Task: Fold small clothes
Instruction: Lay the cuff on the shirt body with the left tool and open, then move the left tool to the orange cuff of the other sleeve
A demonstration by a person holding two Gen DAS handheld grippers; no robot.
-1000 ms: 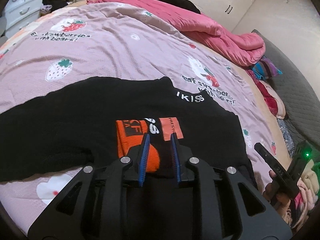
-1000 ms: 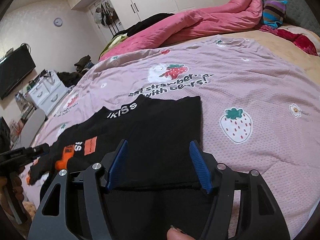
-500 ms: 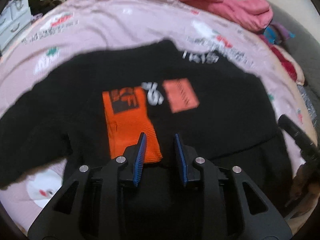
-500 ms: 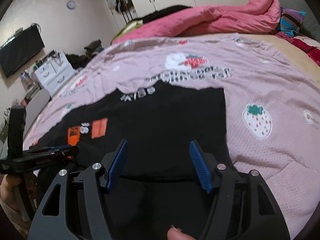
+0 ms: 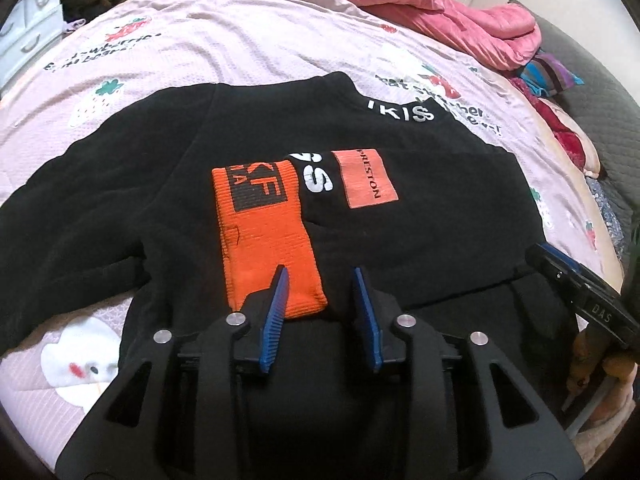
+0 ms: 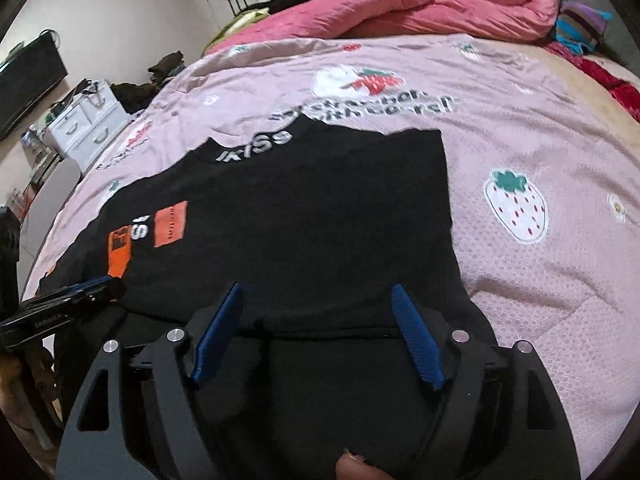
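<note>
pink strawberry-print bed (image 5: 248,40) carrying a black sweater (image 5: 420,232), spread flat near its front edge for folding; left claw (image 5: 320,312) and right claw (image 6: 316,332), both opening and released, hover over its hem.

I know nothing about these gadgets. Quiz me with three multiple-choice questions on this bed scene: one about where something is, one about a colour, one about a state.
1. Where does the black top lie?
A. on the pink strawberry bedspread
B. on the floor
C. in a drawer

2. What colour is the ribbed cuff on it?
A. green
B. orange
C. white

3. How does the right claw stand?
A. clamped on a sock
B. holding a hanger
C. apart, gripping nothing

Answers:
1 A, bedspread shows around the top.
2 B, bright orange knit.
3 C, its blue pads stand wide over the fabric, opening.
</note>
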